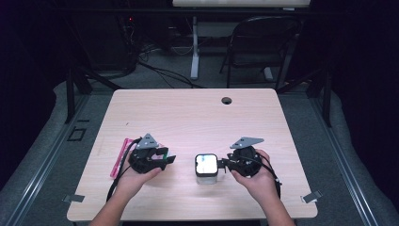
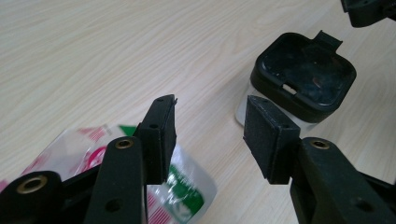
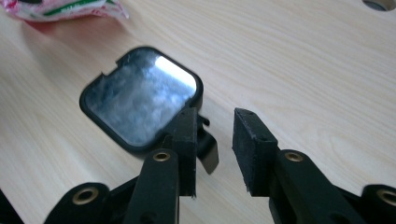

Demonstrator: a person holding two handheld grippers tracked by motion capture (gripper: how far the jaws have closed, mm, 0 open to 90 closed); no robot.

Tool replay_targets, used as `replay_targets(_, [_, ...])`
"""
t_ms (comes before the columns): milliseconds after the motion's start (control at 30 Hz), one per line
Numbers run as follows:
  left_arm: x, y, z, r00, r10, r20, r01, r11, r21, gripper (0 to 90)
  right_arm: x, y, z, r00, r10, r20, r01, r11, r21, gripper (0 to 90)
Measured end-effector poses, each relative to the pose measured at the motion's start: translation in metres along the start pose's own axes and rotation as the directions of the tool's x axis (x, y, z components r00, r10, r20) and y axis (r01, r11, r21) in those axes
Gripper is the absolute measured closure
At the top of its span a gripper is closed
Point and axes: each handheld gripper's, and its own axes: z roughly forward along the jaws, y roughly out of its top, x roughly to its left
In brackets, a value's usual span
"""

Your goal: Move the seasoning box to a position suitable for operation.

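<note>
Fingers [image 2: 161,135] of the left gripper [image 1: 164,157] were spread apart, and nothing was held between them. The fingers [image 3: 254,144] of the right gripper [image 1: 223,163] were parted too, with bare bench seen in the gap. A small clear box with a black lid [image 1: 206,165] was seen standing on the bench [image 1: 188,113], near the front edge, between the two grippers. In the right gripper view the lid [image 3: 140,95] was seen just beside the left finger, and it cannot be told if it was touched there. A pink and green packet [image 1: 117,157] was seen lying flat at the left, just beside the left gripper and partly under it in the left gripper view [image 2: 187,196]. The lid was shut on the box. It is judged that the work was at an early or in-between step: nothing was gripped, and the box and packet were yet to be picked up.
</note>
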Motion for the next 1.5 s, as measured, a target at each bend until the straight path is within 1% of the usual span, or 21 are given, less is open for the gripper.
replay_targets(33, [-0.005,0.005,0.005,0.9996,0.027,0.0,-0.027,0.9996,0.01,53.4,0.001,0.003,0.001,0.9998,0.018,-0.012,-0.018,1.0,0.003,71.7])
replay_targets(100, [-0.009,0.009,0.008,0.9992,0.04,0.002,-0.04,0.9992,0.009,54.1,0.003,0.006,0.002,0.9986,0.046,-0.026,-0.047,0.999,-0.009,74.3])
replay_targets(133, [-0.011,0.01,0.009,0.9989,0.043,0.02,-0.043,0.9991,0.004,56.4,0.003,0.007,0.002,0.9979,0.058,-0.03,-0.059,0.998,-0.006,75.4])
replay_targets(233, [-0.016,0.009,0.014,0.9964,0.047,0.07,-0.048,0.9989,0.004,64.3,0.005,0.007,0.003,0.9986,0.051,-0.016,-0.051,0.999,-0.005,78.3])
replay_targets(300, [-0.021,0.006,0.018,0.9942,0.075,0.078,-0.076,0.997,0.015,68.9,0.005,0.003,0.004,0.9968,0.075,-0.027,-0.076,0.997,-0.013,80.3])
replay_targets(333, [-0.025,0.003,0.022,0.9919,0.09,0.09,-0.092,0.9954,0.025,71.0,0.004,0.002,0.004,0.9976,0.066,-0.021,-0.066,0.998,-0.018,80.9])
replay_targets(367, [-0.027,0.002,0.024,0.9914,0.093,0.092,-0.096,0.9949,0.031,73.4,0.004,-0.001,0.006,0.9972,0.073,-0.016,-0.073,0.997,-0.032,81.1])
replay_targets(400, [-0.031,-0.001,0.029,0.9888,0.11,0.101,-0.115,0.9924,0.046,74.4,0.004,-0.002,0.006,0.9972,0.074,-0.014,-0.074,0.997,-0.038,81.5])
replay_targets(433, [-0.032,-0.002,0.03,0.9879,0.113,0.107,-0.119,0.9915,0.052,76.6,0.004,-0.003,0.006,0.9969,0.079,-0.01,-0.079,0.996,-0.036,82.2])
replay_targets(500, [-0.037,-0.005,0.035,0.9828,0.135,0.127,-0.144,0.9874,0.066,79.1,0.004,-0.005,0.007,0.9962,0.086,-0.015,-0.087,0.995,-0.046,83.2])
replay_targets(567, [-0.042,-0.007,0.039,0.9761,0.156,0.152,-0.17,0.9817,0.086,82.5,0.005,-0.006,0.009,0.9962,0.085,-0.021,-0.086,0.995,-0.059,83.7])
replay_targets(633, [-0.046,-0.007,0.042,0.9723,0.162,0.169,-0.179,0.9797,0.09,84.2,0.006,-0.006,0.01,0.9962,0.085,-0.02,-0.086,0.995,-0.054,84.1])
replay_targets(667, [-0.048,-0.007,0.043,0.9706,0.17,0.171,-0.188,0.9775,0.096,84.8,0.006,-0.006,0.011,0.9971,0.074,-0.016,-0.075,0.996,-0.056,84.1])
replay_targets(833, [-0.052,-0.008,0.047,0.9682,0.175,0.178,-0.194,0.9761,0.097,86.4,0.008,-0.008,0.016,0.9972,0.074,-0.008,-0.074,0.996,-0.053,83.6])
replay_targets(900, [-0.053,-0.008,0.048,0.9687,0.17,0.181,-0.19,0.9767,0.1,86.9,0.008,-0.009,0.018,0.997,0.076,-0.015,-0.077,0.996,-0.053,84.5])
replay_targets(1033, [-0.054,-0.008,0.05,0.9668,0.174,0.187,-0.195,0.9756,0.101,87.5,0.008,-0.009,0.017,0.9967,0.078,-0.02,-0.079,0.995,-0.052,85.2])
replay_targets(1167, [-0.055,-0.008,0.05,0.9691,0.176,0.173,-0.197,0.9739,0.113,88.1,0.008,-0.01,0.017,0.9961,0.084,-0.024,-0.086,0.995,-0.058,85.3])
replay_targets(1200, [-0.054,-0.008,0.05,0.967,0.171,0.189,-0.194,0.9752,0.107,88.1,0.008,-0.01,0.017,0.9959,0.087,-0.023,-0.088,0.994,-0.058,85.3])
replay_targets(1367, [-0.053,-0.006,0.048,0.9662,0.171,0.193,-0.193,0.9761,0.1,88.2,0.007,-0.011,0.017,0.9957,0.091,-0.021,-0.092,0.994,-0.067,85.4])
replay_targets(1433, [-0.053,-0.005,0.047,0.9665,0.161,0.2,-0.181,0.9795,0.088,88.4,0.008,-0.012,0.017,0.9943,0.103,-0.027,-0.105,0.992,-0.069,85.4])
replay_targets(1500, [-0.053,-0.003,0.046,0.9646,0.17,0.202,-0.19,0.9783,0.083,88.3,0.007,-0.012,0.017,0.9939,0.106,-0.031,-0.108,0.992,-0.06,85.5])
